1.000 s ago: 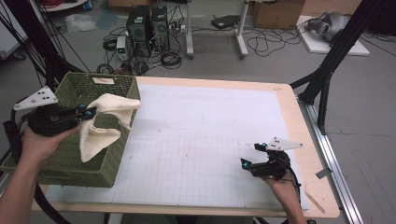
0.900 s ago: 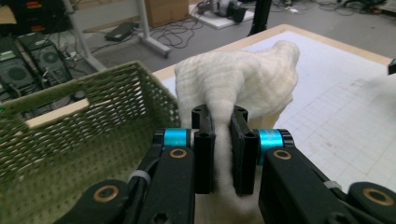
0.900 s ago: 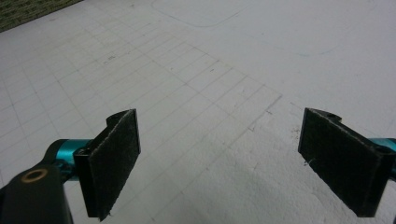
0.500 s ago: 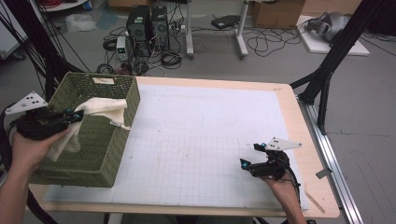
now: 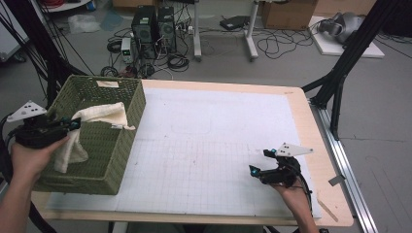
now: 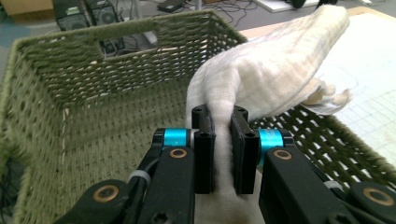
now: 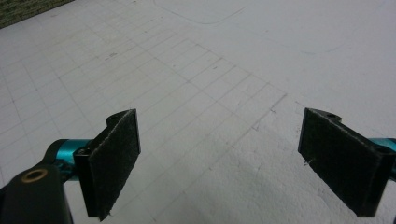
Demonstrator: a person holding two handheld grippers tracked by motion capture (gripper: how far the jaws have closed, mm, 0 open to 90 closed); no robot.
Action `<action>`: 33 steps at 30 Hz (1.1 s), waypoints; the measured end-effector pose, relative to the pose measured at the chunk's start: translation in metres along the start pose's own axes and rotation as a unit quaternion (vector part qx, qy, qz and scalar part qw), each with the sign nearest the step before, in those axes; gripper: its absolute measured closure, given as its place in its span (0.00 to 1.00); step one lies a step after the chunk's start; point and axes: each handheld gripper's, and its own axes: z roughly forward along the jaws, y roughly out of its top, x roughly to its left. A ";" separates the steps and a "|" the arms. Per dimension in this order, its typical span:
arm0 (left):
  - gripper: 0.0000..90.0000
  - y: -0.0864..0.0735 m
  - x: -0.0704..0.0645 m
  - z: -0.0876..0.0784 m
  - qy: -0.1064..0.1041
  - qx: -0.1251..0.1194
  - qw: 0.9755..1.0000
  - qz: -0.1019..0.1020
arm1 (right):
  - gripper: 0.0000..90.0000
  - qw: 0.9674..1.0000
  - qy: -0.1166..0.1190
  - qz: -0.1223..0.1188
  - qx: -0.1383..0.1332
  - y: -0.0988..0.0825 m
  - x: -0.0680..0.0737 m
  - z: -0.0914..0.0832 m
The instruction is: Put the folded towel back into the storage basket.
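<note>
High view showed the cream towel [image 5: 99, 119] draped lengthwise across the green basket [image 5: 116, 167], one end over its rim, soft and rumpled, pinched by the left gripper [image 5: 73, 124]; the right gripper [image 5: 261, 161] gaped empty.

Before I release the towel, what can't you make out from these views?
- Basket floor: high view, hidden by its near wall and the towel.
- Towel's lower end: left gripper view, hidden behind the left gripper fingers.
- Towel's far tip: cut off by that view's top edge.
</note>
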 end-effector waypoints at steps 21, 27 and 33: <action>0.91 -0.012 0.007 0.006 0.038 0.014 0.999 -0.026 | 0.14 1.000 0.000 -0.003 0.000 0.000 -0.001 0.001; 0.90 -0.011 0.004 0.013 0.051 0.028 0.998 -0.028 | 0.14 1.000 0.000 -0.004 -0.001 0.000 -0.001 0.001; 0.90 -0.009 0.000 0.023 0.054 0.036 0.997 -0.033 | 0.14 1.000 0.001 -0.002 0.000 0.000 -0.001 0.001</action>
